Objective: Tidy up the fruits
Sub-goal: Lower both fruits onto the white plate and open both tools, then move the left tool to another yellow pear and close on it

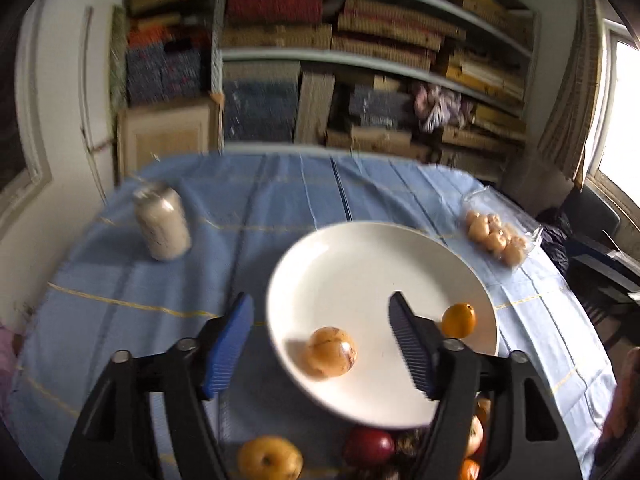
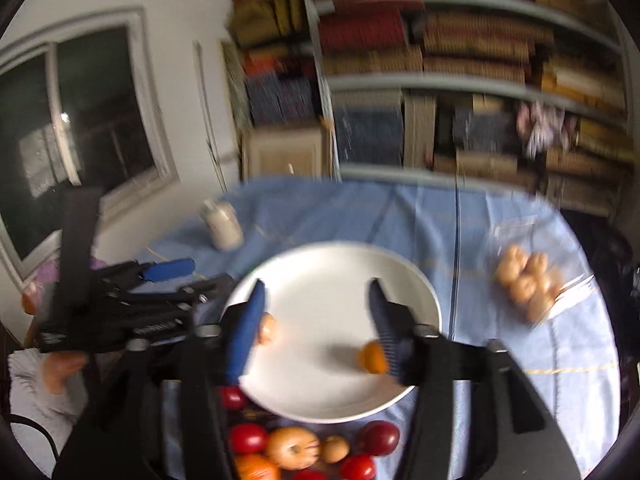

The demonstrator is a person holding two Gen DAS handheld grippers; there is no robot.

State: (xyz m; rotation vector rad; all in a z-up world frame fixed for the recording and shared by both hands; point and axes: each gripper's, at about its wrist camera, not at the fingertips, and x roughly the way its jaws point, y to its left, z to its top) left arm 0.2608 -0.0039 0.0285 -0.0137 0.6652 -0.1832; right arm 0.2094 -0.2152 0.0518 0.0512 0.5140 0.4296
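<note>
Both wrist views look down on a round tabletop (image 1: pixel 120 280) under a pale blue cloth with thin yellow and dark stripes; the white plate (image 1: pixel 360 264), glazed, shallow and round, serves as landmark. On the plate lie two fruits: a tan, smooth-skinned apple or pear (image 1: pixel 330 352) near its near-left rim, and a small orange citrus (image 1: pixel 459 320) near its right rim. The left tool (image 1: pixel 320 344) stands released above the plate, its ribbed blue pads apart and nothing between them; the right tool (image 2: pixel 316 332) is likewise released, with the citrus (image 2: pixel 373 357) lying free on the plate just beside its right pad. Off the plate's near edge waits the unsorted pile (image 2: pixel 304 448): glossy red tomato-like fruits, a yellow apple, an orange citrus and a small brown fruit, touching one another. Beyond the plate to the left stands a pale, frosted jar (image 1: pixel 162 224); to the right lies a clear, crinkled plastic bag of small tan round items (image 1: pixel 496 236), too blurred to name. Judged by look, the fruits are light, rounded and smooth, apt to roll on the glazed plate; the red ones seem soft-skinned and bruisable, the citrus firmer. Each is best taken across its widest girth, gently, and set down, not dropped.
</note>
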